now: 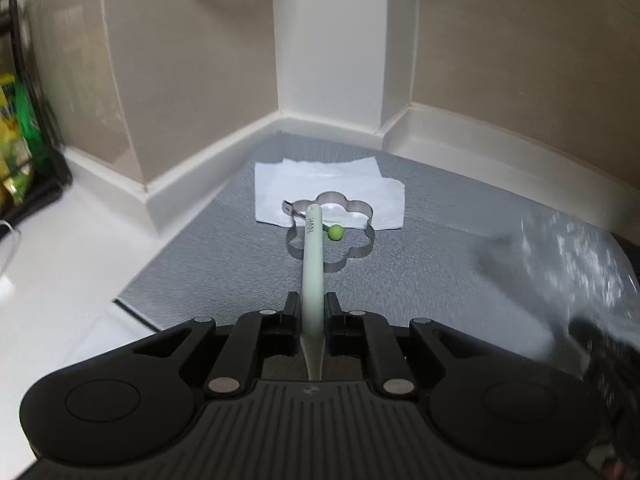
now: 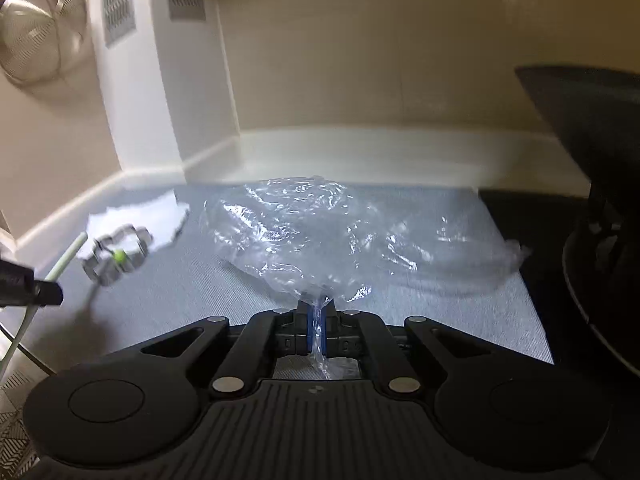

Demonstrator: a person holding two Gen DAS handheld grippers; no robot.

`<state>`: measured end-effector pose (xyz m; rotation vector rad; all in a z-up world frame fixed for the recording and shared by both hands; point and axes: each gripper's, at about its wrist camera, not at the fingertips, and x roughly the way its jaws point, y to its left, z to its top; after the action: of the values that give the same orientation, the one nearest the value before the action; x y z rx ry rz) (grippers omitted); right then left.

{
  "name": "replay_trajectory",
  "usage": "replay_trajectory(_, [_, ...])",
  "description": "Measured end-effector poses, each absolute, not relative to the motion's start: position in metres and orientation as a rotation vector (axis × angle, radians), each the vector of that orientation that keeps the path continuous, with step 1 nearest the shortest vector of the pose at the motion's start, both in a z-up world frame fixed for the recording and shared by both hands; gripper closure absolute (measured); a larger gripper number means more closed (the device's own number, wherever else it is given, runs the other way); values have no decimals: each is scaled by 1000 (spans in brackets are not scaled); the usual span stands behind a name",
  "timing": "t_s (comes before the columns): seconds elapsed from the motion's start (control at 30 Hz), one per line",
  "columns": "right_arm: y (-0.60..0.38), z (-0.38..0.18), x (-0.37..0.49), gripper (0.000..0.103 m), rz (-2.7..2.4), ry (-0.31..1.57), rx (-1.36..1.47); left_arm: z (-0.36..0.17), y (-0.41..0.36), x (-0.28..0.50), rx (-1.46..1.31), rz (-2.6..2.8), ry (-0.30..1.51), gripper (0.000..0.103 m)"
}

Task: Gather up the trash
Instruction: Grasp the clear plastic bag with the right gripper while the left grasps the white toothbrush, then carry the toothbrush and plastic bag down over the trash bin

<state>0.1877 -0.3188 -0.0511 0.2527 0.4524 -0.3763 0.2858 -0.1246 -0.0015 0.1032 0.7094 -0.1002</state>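
My left gripper [image 1: 312,304] is shut on a pale green paper straw [image 1: 313,256] that points forward over the grey mat [image 1: 440,240]. Beyond its tip lie a white paper napkin [image 1: 320,184], a metal flower-shaped cutter [image 1: 352,216] and a small green ball [image 1: 335,232]. My right gripper [image 2: 318,312] is shut on the edge of a clear plastic bag [image 2: 304,232], which spreads over the mat [image 2: 180,300]. In the right wrist view the straw [image 2: 64,260], cutter [image 2: 116,256], ball [image 2: 119,256] and napkin [image 2: 140,216] show at the left, blurred. The bag also shows blurred at the right of the left wrist view [image 1: 568,256].
A black wire rack [image 1: 36,128] with yellow-green packets stands on the white counter [image 1: 52,264] at the left. White skirting and beige walls close the corner behind the mat. A dark round object [image 2: 600,240] stands at the right. A wire strainer [image 2: 40,28] hangs at the upper left.
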Motion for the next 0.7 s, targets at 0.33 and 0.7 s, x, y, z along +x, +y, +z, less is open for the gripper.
replay_trajectory(0.33, [-310,-38,170,99,-275,303,247,26,-89,207,151,-84,673,91])
replay_trajectory(0.7, [-300,-33,147,99,-230,235,240,67,25,1,172,-25,647,91])
